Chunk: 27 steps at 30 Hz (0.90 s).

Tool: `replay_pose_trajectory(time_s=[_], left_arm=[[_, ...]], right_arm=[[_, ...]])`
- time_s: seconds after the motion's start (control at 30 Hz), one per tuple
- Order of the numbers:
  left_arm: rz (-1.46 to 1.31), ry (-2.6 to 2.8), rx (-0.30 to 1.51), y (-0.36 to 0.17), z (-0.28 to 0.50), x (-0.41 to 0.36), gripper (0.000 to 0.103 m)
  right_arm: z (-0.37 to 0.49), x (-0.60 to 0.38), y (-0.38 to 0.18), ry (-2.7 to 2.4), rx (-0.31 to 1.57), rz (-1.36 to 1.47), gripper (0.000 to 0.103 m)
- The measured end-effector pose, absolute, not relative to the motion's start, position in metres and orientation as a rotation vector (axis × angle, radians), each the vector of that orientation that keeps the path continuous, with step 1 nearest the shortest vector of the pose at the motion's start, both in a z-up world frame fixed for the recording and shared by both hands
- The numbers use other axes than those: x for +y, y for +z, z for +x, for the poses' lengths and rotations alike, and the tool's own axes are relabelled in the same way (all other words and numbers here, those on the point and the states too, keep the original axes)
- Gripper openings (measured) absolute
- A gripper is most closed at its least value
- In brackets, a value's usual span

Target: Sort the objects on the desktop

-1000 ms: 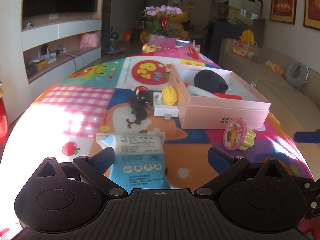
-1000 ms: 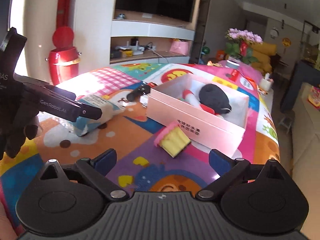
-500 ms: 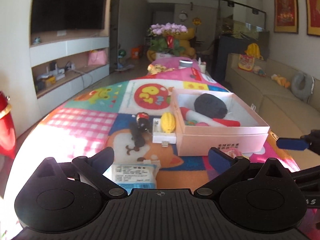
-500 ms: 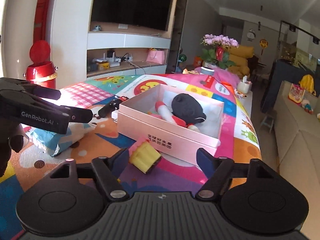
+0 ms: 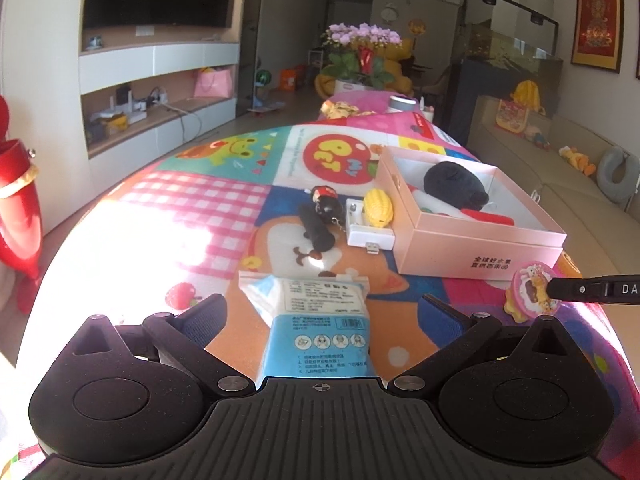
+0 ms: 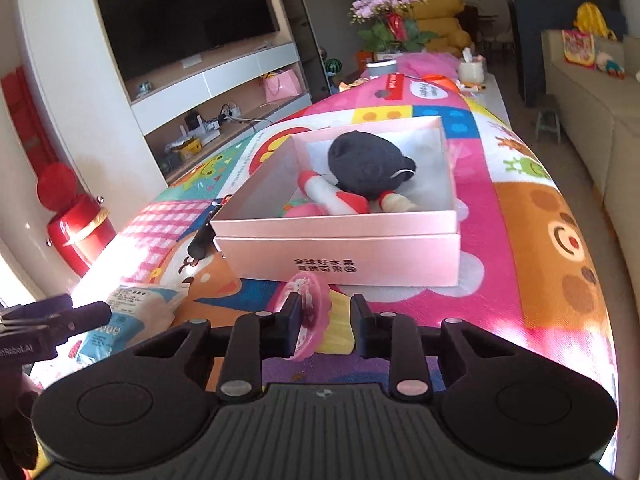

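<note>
A pink open box on the colourful mat holds a black pouch and a red-and-white tube. My right gripper is shut on a pink-and-yellow cupcake toy just in front of the box. My left gripper is open around a blue-and-white packet on the mat. A yellow corn toy, a white charger, a black stick and a keychain figure lie left of the box.
The mat-covered table falls away to the floor on the left, where a red vase stands. A sofa runs along the right. A cup and tissue items stand at the table's far end.
My right gripper moved onto the cupcake toy and closed on it. My left gripper moved forward over the packet, which now lies between its fingers.
</note>
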State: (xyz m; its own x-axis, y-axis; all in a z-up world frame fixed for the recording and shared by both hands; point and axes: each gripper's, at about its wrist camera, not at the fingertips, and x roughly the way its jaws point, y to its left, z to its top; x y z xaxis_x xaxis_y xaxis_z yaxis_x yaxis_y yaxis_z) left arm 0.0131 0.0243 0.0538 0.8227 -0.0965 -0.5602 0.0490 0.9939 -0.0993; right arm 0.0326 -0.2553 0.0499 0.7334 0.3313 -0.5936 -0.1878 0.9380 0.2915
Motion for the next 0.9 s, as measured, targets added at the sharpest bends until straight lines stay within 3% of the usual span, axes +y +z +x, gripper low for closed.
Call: replay_pose_trajectory(time_s=[0.23, 0.27, 0.33, 0.4, 0.43, 0.47, 0.5, 0.57, 0.7, 0.8, 0.9], left_arm=[[-0.015, -0.091, 0.641, 0.038, 0.021, 0.011, 0.103], [-0.008, -0.083, 0.647, 0.035, 0.023, 0.010, 0.103], [0.005, -0.079, 0.651, 0.031, 0.027, 0.008, 0.103], [0.021, -0.082, 0.645, 0.030, 0.031, 0.005, 0.103], [0.038, -0.084, 0.640, 0.029, 0.033, 0.003, 0.100], [0.054, -0.084, 0.639, 0.028, 0.035, 0.000, 0.095], [0.068, -0.085, 0.644, 0.027, 0.037, -0.002, 0.078], [0.083, -0.076, 0.652, 0.025, 0.039, -0.003, 0.068], [0.060, -0.111, 0.655, 0.026, 0.035, -0.003, 0.064], [0.035, -0.242, 0.658, 0.030, 0.028, -0.011, 0.064], [0.042, -0.323, 0.650, 0.028, 0.020, -0.026, 0.067]], right_arm=[[0.021, -0.303, 0.035, 0.194, 0.749, 0.335, 0.026], [0.016, -0.302, 0.037, 0.193, 0.733, 0.307, 0.029], [0.007, -0.293, 0.041, 0.201, 0.707, 0.228, 0.046], [-0.001, -0.281, 0.044, 0.213, 0.685, 0.148, 0.070], [-0.006, -0.275, 0.044, 0.223, 0.679, 0.107, 0.073], [-0.008, -0.269, 0.044, 0.235, 0.683, 0.077, 0.077], [-0.010, -0.264, 0.042, 0.248, 0.689, 0.056, 0.082], [-0.013, -0.254, 0.038, 0.265, 0.701, 0.027, 0.086], [-0.015, -0.243, 0.030, 0.257, 0.729, -0.023, 0.091], [-0.017, -0.239, 0.023, 0.245, 0.743, -0.052, 0.099], [-0.013, -0.243, 0.020, 0.239, 0.764, -0.017, 0.099]])
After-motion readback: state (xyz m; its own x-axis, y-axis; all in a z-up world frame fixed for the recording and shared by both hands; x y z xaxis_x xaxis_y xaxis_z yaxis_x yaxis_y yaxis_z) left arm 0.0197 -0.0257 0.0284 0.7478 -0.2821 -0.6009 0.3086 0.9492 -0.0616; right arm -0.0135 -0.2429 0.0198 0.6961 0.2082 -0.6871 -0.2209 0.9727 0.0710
